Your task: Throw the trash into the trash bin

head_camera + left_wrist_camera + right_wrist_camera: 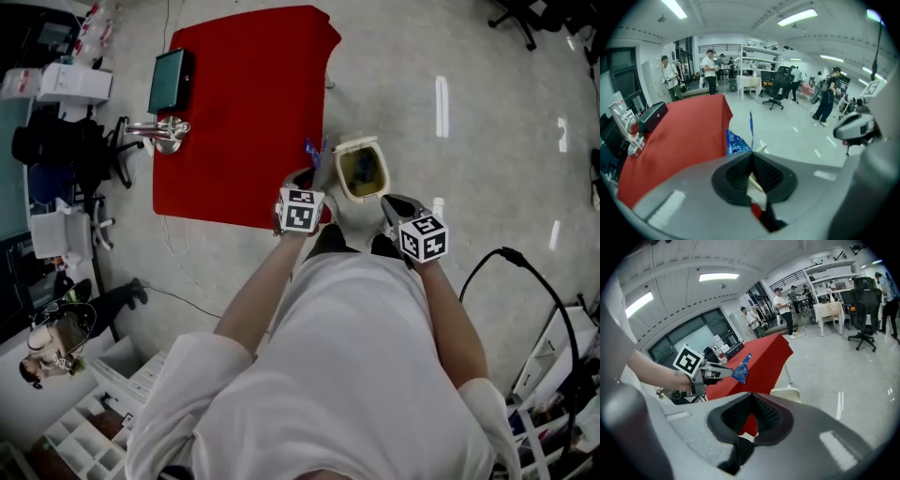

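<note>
A crinkled blue wrapper (313,148) sticks up from the tips of my left gripper (316,169), which is shut on it at the red table's (244,112) near right corner. In the left gripper view the wrapper (737,141) pokes out past the closed pads, with a thin blue strip standing upright. The cream trash bin (363,170) stands open on the floor just right of that gripper. My right gripper (390,202) hovers near the bin's front right, jaws together with nothing in them. From the right gripper view I see the left gripper (723,373), the wrapper (740,371) and the bin's rim (785,393).
A black box (171,80) and a shiny metal fixture (165,132) sit on the table's left side. A black cable (511,255) loops on the floor at right. Shelving and clutter line the left. People and office chairs (777,86) stand far across the room.
</note>
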Tool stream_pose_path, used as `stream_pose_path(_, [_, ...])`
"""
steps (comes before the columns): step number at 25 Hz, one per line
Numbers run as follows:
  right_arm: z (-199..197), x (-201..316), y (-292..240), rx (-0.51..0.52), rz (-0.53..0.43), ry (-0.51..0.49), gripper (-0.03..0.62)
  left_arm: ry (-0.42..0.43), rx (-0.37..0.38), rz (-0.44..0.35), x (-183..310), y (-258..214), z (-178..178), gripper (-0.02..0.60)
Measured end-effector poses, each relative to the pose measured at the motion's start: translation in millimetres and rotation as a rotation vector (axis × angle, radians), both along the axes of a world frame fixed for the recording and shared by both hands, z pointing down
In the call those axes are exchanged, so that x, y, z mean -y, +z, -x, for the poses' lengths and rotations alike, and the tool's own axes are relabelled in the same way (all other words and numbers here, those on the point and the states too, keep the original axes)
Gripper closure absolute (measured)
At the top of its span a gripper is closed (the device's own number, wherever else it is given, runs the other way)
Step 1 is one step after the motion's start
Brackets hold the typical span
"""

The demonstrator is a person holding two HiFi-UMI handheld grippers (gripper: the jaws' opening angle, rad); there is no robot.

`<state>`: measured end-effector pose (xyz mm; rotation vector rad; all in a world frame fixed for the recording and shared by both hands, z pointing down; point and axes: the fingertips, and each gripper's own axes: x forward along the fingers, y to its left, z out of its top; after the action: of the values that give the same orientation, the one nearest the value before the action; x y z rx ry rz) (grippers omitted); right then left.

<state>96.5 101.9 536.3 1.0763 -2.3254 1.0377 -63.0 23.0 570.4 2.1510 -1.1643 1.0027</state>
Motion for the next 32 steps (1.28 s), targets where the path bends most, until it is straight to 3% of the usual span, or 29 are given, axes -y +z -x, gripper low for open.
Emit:
stream_pose_path(12, [-56,-30,15,-0.029,0.091,0.031,0.592,0.082,-0.038,0.129,-50,48,-77,0.578])
stream_pose_path(26, [-75,-15,106,-0.040,0.189,0.047,0.592,0.122,-0.065,0.266,-56,163,-109,0.578])
stream_pose_path(32, [-67,-14,147,-0.032,0.234,0.046,0.592,0.107,-0.116,0.292,-43,228,-113,0.577])
